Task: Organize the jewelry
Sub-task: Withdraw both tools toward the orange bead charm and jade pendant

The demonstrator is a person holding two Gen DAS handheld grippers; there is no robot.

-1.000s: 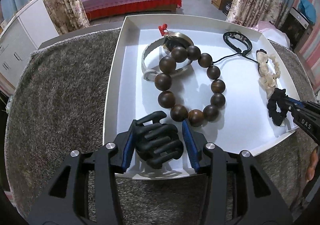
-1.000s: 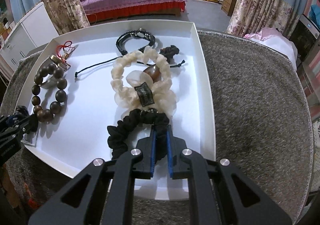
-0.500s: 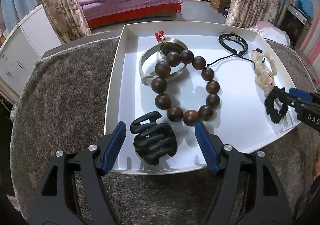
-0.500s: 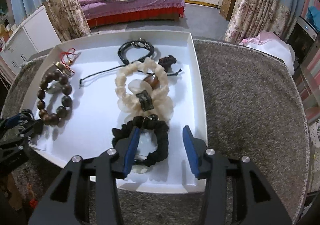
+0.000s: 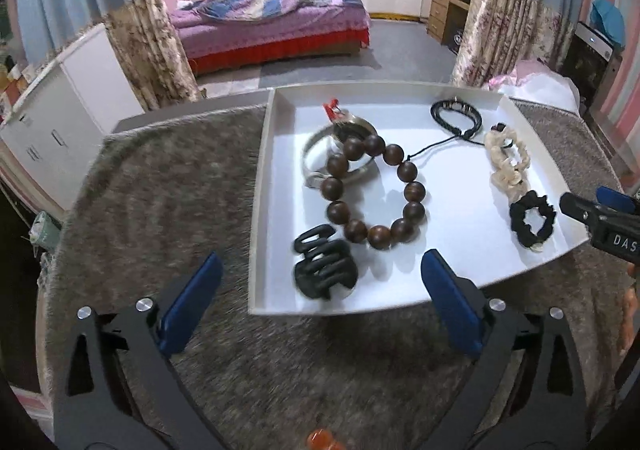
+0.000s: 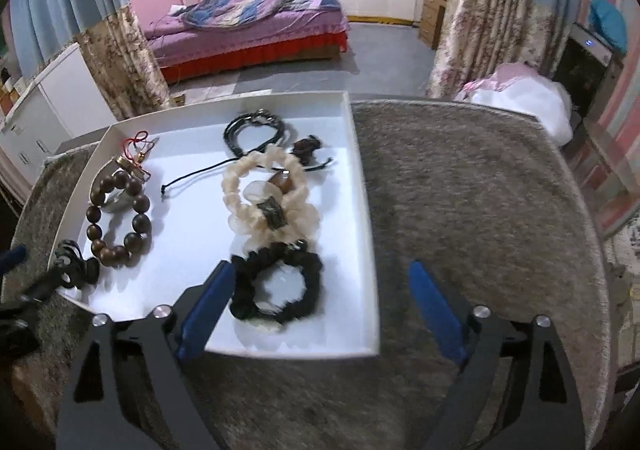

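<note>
left gripper [image 5: 320, 290]: jaws just opened wide, empty | right gripper [image 6: 322, 290]: same

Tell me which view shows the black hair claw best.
The left wrist view: the black hair claw lies whole in the white tray's near corner, teeth visible though slightly blurred. The right wrist view shows it small at the left edge, partly hidden.

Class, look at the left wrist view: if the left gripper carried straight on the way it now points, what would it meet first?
Most likely the black claw hair clip, lying in the near corner of the white tray, midway ahead of the open left gripper. Depth is unclear; the tray's near rim might come first.
</note>
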